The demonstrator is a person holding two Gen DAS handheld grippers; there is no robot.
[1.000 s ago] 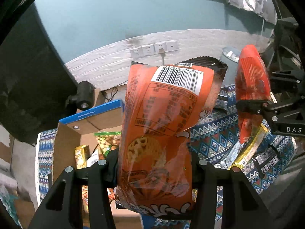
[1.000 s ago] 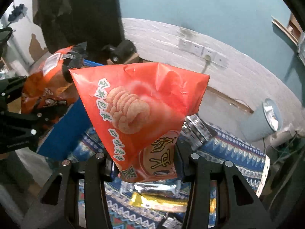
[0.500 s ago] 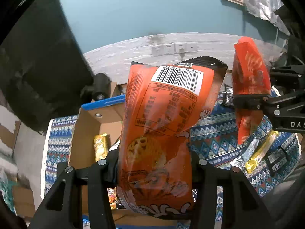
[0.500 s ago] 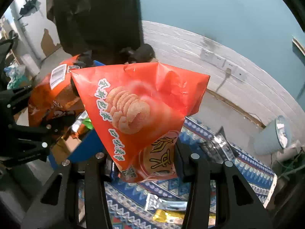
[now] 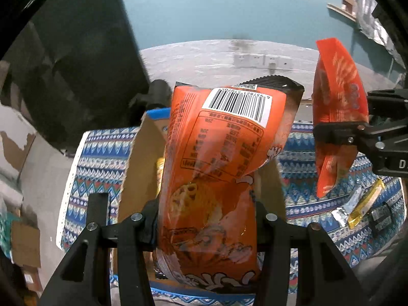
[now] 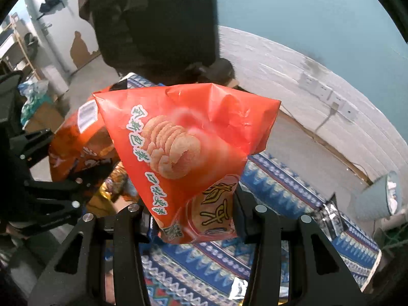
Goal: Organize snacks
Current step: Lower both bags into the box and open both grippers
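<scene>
An orange snack bag (image 5: 224,153) with a barcode label stands upright between the pads of my left gripper (image 5: 206,224), which is shut on its lower part. Directly below and behind it lies an open cardboard box (image 5: 137,168) with a blue rim and a few packets inside. My right gripper (image 6: 193,219) is shut on the bottom corner of a red crisp bag (image 6: 183,140). In the left wrist view, that red bag (image 5: 336,89) and the right gripper (image 5: 357,114) hang to the right of the box. The orange bag (image 6: 76,137) shows at the left of the right wrist view.
A blue patterned cloth (image 5: 97,158) covers the floor under the box. Several loose snack packets (image 5: 364,204) lie on it at the right. A pale bin (image 6: 374,199) stands near the white wall base with sockets (image 5: 262,60). Dark fabric (image 6: 153,20) hangs behind the box.
Both grippers have carried their bags leftward. The box, earlier off to the left of the orange bag, now sits straight beneath it. Both grips are unchanged.
</scene>
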